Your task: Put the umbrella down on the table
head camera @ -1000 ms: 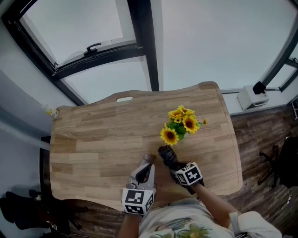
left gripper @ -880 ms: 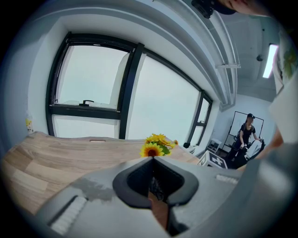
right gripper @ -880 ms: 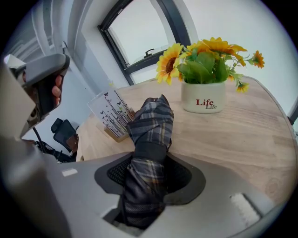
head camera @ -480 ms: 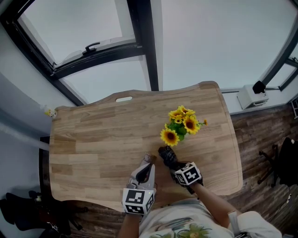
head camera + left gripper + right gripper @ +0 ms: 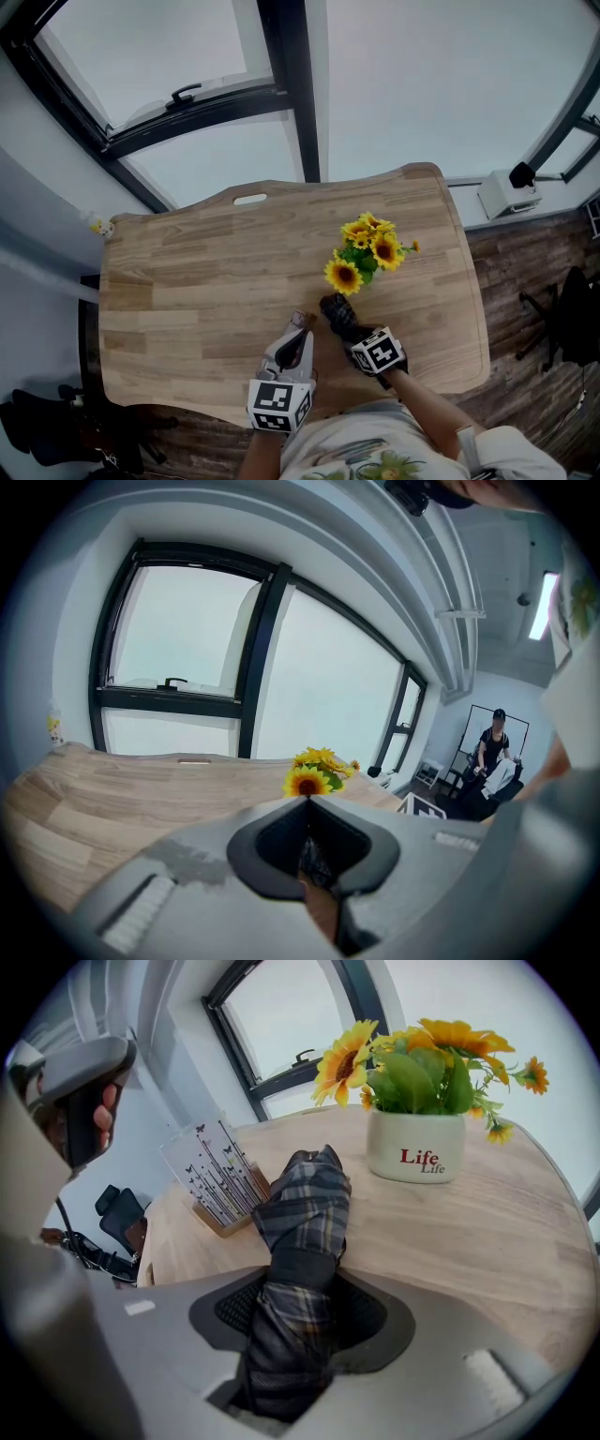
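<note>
A folded dark plaid umbrella is clamped between the jaws of my right gripper, which is shut on it near its strap. Its far end points down at the wooden table, close to the wood; contact cannot be made out. The umbrella sits just in front of a white pot of sunflowers. My left gripper hovers beside it on the left, jaw tips together and nothing clearly held.
A small wooden card stand with a butterfly print stands on the table left of the umbrella. The table's near edge runs just under both grippers. A white box sits by the window. A person stands far off.
</note>
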The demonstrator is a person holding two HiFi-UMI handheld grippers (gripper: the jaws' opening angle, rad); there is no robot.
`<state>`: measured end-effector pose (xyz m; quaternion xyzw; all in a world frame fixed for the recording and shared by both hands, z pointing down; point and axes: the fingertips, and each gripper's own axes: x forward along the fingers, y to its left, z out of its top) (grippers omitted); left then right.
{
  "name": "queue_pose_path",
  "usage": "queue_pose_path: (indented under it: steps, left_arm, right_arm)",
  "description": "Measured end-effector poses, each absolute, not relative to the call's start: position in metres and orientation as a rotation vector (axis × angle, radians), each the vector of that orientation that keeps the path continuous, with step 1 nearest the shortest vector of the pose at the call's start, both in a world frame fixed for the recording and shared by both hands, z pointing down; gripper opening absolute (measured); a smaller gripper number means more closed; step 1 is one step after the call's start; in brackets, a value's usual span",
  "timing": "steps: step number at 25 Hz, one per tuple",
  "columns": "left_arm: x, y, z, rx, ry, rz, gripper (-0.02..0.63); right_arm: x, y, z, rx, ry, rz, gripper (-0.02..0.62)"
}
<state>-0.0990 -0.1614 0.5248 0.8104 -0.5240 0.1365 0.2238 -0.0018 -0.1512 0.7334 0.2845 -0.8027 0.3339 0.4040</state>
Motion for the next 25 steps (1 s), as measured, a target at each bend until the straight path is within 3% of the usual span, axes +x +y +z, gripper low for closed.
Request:
queue_pose_path:
  steps: [7, 17, 25]
  left_arm:
    - [-0.099, -0.161, 0.525, 2.243, -1.436, 0.384, 0.005]
    - [-0.095, -0.159, 0.522, 2.257, -1.429, 0.379, 0.005]
    - [-0.097, -0.156, 0.517, 2.267, -1.447, 0.366, 0.005]
  right_arm:
    - [-0.002, -0.151, 0.737, 0.707, -2.022, 0.850, 0.219]
    - [-0.004, -0.152, 0.736, 0.730, -2.012, 0.837, 0.299]
    - [-0.005, -0.159, 0.701, 0.769, -2.109, 0.811, 0.307]
